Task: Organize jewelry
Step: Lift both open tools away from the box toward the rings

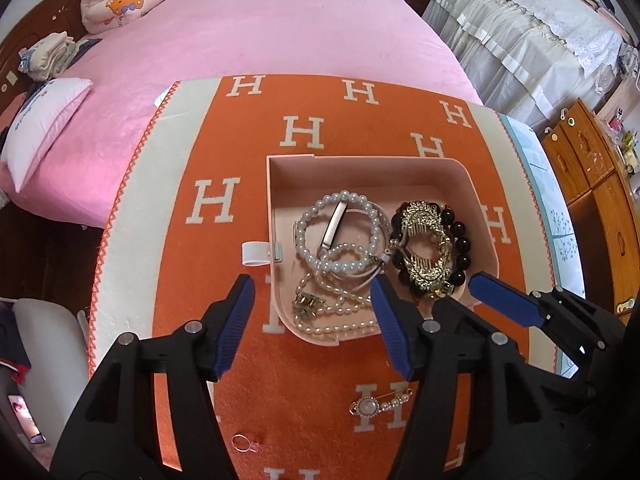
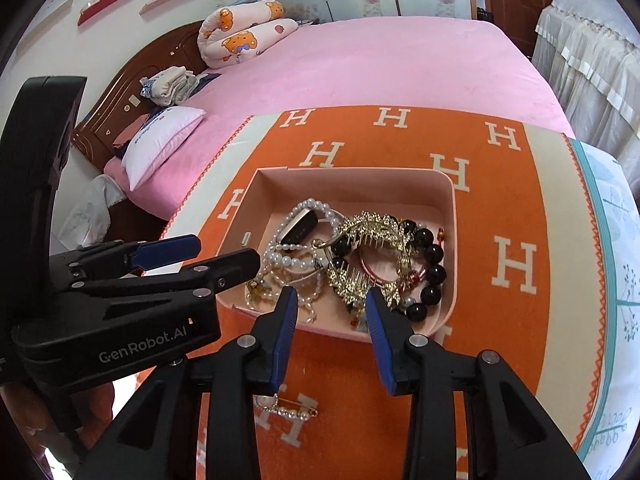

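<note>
Left wrist view: your left gripper (image 1: 314,306) is spread wide with nothing pinched, over the near edge of the pink box (image 1: 276,208).
Box contents: pearl bracelets (image 1: 340,232), gold hair comb (image 1: 426,246), black bead bracelet (image 1: 462,248).
On the orange blanket (image 1: 180,264): a pearl brooch (image 1: 378,404) and a ring (image 1: 243,443), outside the box.
Right wrist view: your right gripper (image 2: 332,304) is partly spread and empty, at the box's near edge above the comb.
</note>
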`<move>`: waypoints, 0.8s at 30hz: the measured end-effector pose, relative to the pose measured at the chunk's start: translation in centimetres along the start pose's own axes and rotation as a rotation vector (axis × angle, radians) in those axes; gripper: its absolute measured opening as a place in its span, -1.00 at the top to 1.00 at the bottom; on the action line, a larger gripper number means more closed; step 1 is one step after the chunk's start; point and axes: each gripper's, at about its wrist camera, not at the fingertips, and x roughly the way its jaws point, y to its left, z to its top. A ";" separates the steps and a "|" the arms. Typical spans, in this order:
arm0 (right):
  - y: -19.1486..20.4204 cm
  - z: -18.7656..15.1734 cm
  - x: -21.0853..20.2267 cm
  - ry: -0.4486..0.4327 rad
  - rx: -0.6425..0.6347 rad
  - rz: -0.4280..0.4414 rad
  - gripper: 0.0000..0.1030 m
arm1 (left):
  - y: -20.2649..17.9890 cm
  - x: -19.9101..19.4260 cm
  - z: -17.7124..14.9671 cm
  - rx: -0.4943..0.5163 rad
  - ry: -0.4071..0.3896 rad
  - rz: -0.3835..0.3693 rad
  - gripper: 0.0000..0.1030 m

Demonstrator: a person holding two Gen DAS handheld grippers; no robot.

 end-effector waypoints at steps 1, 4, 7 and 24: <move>0.0 -0.1 -0.2 -0.001 0.005 0.000 0.31 | 0.0 -0.2 -0.1 -0.001 -0.002 0.002 -0.11; -0.1 -0.3 -0.8 -0.010 0.016 -0.009 0.31 | 0.0 -0.7 -0.2 -0.001 -0.008 0.006 -0.11; -0.3 -0.5 -1.4 -0.018 0.032 -0.017 0.30 | 0.0 -1.2 -0.4 0.000 -0.012 0.008 -0.11; 0.3 -1.8 -4.2 -0.053 0.096 -0.048 0.30 | 1.0 -4.9 -2.2 0.010 -0.054 -0.008 -0.11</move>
